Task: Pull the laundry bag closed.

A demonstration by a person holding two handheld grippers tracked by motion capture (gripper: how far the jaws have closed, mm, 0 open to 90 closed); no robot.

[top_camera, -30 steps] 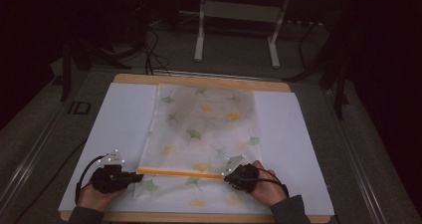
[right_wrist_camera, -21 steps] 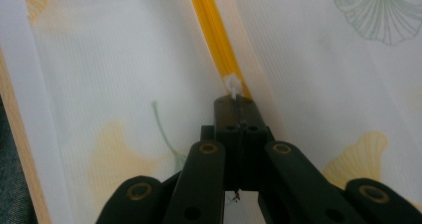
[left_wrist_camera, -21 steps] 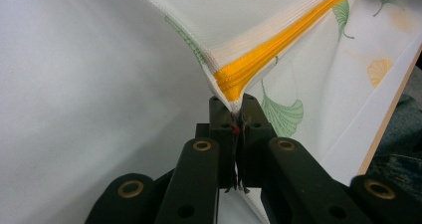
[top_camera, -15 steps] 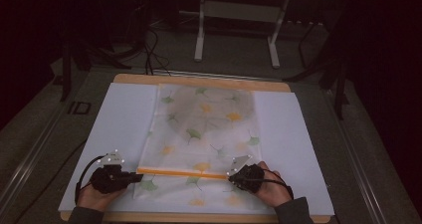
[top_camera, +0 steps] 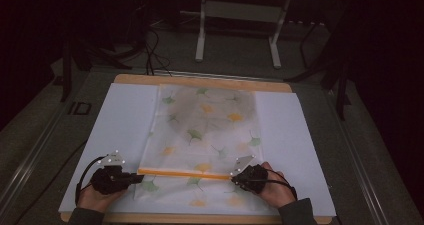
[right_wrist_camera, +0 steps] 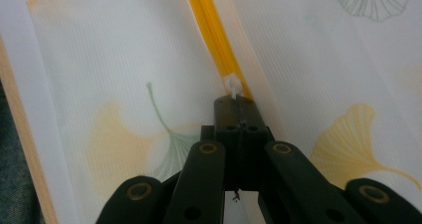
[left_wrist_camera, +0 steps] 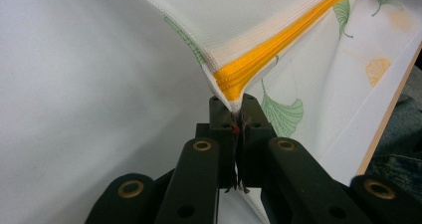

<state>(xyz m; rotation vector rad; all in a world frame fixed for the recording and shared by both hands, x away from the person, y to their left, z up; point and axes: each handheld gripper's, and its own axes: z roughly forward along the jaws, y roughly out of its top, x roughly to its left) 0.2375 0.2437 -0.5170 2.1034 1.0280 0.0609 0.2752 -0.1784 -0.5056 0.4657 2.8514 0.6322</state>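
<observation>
Both hand-held grippers clamp the white mesh bag with ginkgo-leaf print: left hand-held gripper at its orange zipper's end, right hand-held gripper on the zipper's white pull.

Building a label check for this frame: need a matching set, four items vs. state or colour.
Column 1:
1. left gripper
2. right gripper
3. zipper
4. ginkgo-print mesh bag

Column 2:
A. orange, running between the grippers
B. shut on the bag's corner at the zipper's end
C. lying on the white sheet
D. shut on the white zipper pull

Pairs: 1-B, 2-D, 3-A, 4-C
</observation>
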